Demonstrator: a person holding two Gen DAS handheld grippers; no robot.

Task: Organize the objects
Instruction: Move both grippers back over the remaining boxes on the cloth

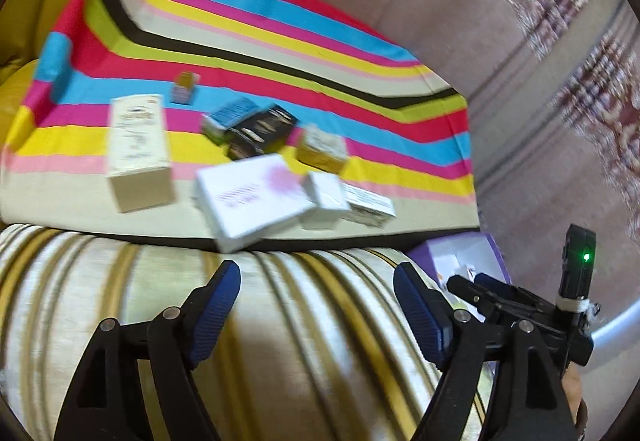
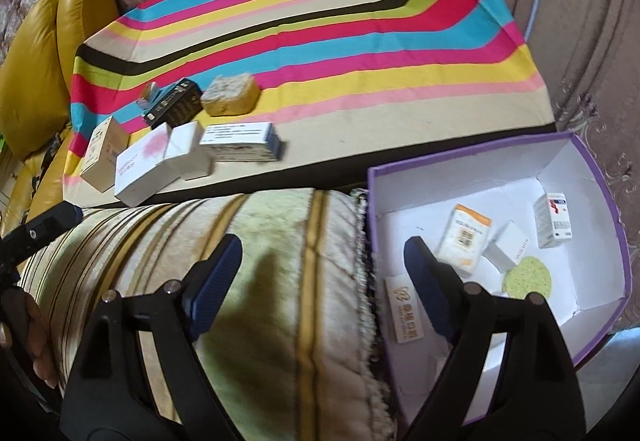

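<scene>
The left gripper (image 1: 316,301) and right gripper (image 2: 322,277) gaped empty over the striped cushion (image 2: 260,261); the purple box's (image 2: 600,177) rim lay just right.

Right gripper (image 2: 322,281), jaws wide apart with nothing between them, over a striped cushion (image 2: 260,261). At 3 o'clock: purple-rimmed box (image 2: 600,177), white inside, holding an orange-and-white carton (image 2: 464,239), a small white box (image 2: 506,251), an upright white carton (image 2: 554,219), a green speckled disc (image 2: 528,279) and a flat tan packet (image 2: 404,299). At 11 o'clock, on a striped cloth (image 2: 340,41): a cluster of small boxes, among them a black box (image 2: 176,103) and a yellow box (image 2: 232,95). Yellow cushion (image 2: 32,73) at 9 o'clock.
</scene>
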